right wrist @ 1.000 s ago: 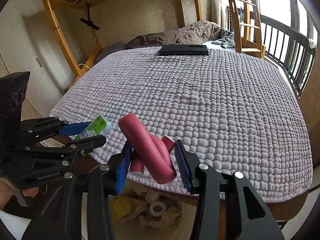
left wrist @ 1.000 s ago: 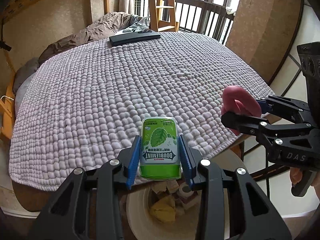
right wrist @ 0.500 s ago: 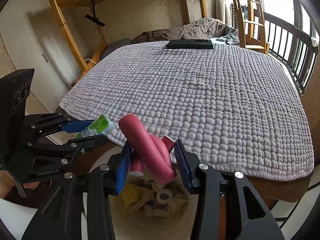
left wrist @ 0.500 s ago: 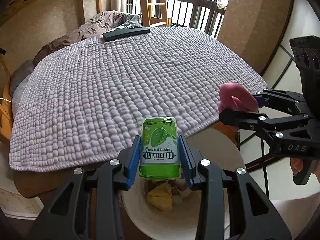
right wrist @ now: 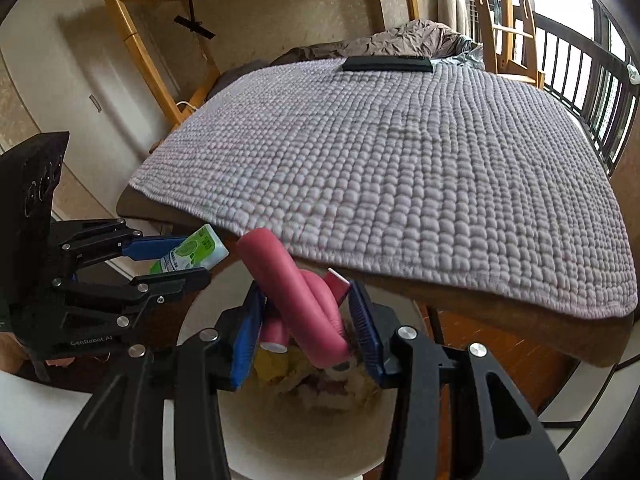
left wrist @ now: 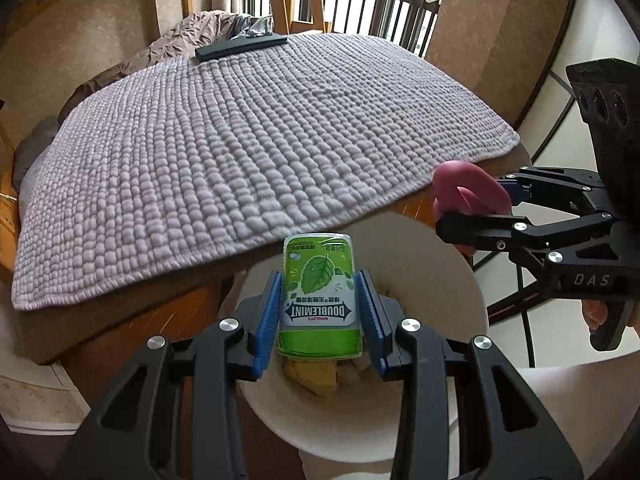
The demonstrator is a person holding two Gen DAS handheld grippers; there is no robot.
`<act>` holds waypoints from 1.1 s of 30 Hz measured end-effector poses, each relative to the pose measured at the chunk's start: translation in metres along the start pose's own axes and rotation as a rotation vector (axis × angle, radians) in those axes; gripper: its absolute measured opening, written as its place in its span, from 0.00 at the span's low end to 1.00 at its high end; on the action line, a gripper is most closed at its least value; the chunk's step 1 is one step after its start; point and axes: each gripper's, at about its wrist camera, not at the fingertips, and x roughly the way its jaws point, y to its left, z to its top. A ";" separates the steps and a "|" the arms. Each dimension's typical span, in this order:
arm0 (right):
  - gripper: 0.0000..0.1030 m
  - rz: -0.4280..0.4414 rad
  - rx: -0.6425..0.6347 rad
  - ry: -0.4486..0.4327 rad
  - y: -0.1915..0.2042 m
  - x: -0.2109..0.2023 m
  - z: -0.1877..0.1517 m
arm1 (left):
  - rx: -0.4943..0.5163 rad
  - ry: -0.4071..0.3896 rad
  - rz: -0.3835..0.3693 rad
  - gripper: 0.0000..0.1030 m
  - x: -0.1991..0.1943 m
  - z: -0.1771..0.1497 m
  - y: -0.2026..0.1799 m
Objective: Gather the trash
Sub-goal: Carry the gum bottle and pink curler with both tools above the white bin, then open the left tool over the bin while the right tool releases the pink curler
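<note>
My left gripper (left wrist: 319, 316) is shut on a green Doublemint gum bottle (left wrist: 318, 296) and holds it above the white trash bin (left wrist: 432, 264), which holds several pieces of crumpled trash (left wrist: 312, 374). My right gripper (right wrist: 306, 320) is shut on a bent pink foam tube (right wrist: 296, 296) and holds it over the same bin (right wrist: 280, 436). In the left wrist view the right gripper (left wrist: 476, 216) with the pink tube (left wrist: 464, 188) is to the right. In the right wrist view the left gripper (right wrist: 168, 256) with the gum bottle (right wrist: 188, 250) is to the left.
A bed with a lilac knitted blanket (left wrist: 248, 132) lies just beyond the bin, its wooden frame edge (right wrist: 480, 304) close to both grippers. A black flat object (right wrist: 388, 64) and a brown duvet (right wrist: 400, 40) lie at the far end. A railing (right wrist: 580, 68) stands at the right.
Both grippers have pulled back from the bed edge and moved down over the bin, each with its item held. The bin's inside now shows more fully below them.
</note>
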 end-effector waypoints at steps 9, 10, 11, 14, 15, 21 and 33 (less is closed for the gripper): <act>0.42 -0.002 0.016 0.056 -0.003 0.014 -0.017 | -0.006 0.058 0.003 0.39 0.015 -0.019 0.000; 0.42 -0.004 0.018 0.060 -0.004 0.015 -0.018 | -0.009 0.065 0.005 0.39 0.018 -0.020 0.001; 0.42 -0.006 0.021 0.067 -0.005 0.017 -0.020 | -0.011 0.072 0.006 0.39 0.021 -0.021 0.002; 0.42 -0.013 0.028 0.084 -0.008 0.024 -0.026 | -0.016 0.092 0.008 0.39 0.029 -0.026 0.003; 0.42 -0.014 0.031 0.089 -0.009 0.026 -0.028 | -0.015 0.097 0.010 0.39 0.032 -0.027 0.004; 0.42 -0.018 0.049 0.119 -0.014 0.038 -0.037 | -0.011 0.136 0.022 0.39 0.048 -0.033 0.003; 0.67 -0.031 0.114 0.159 -0.024 0.059 -0.051 | -0.007 0.172 0.038 0.71 0.076 -0.039 0.002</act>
